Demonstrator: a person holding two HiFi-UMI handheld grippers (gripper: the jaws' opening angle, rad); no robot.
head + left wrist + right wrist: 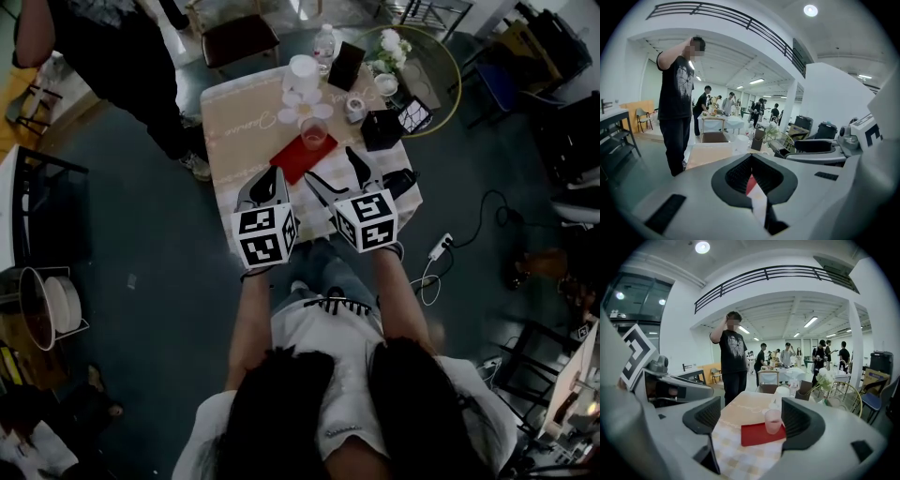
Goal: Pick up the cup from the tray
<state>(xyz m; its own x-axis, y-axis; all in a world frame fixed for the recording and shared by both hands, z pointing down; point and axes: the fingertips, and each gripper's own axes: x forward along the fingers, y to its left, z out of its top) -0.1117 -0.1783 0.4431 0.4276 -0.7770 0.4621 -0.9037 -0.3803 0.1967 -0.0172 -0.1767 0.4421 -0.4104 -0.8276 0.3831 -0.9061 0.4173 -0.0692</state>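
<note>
A pale pink see-through cup (314, 134) (773, 421) stands upright on the far end of a flat red tray (298, 159) (759, 434), on a checked tablecloth. My right gripper (335, 173) (754, 419) is open and hangs over the table's near edge, short of the tray. In the right gripper view the cup sits ahead, just inside the right pad, and nothing is between the jaws. My left gripper (272, 180) (751, 161) hovers to the left of the tray, shut and empty; a sliver of the red tray shows through the slit below its pads.
On the table (234, 122) behind the cup are a white jug (302, 75), a water bottle (324, 42), a black box (382, 129) and flowers. A round glass side table (452, 58) stands to the right. A person in black (122, 56) stands at the left, and a power strip (439, 247) lies on the floor.
</note>
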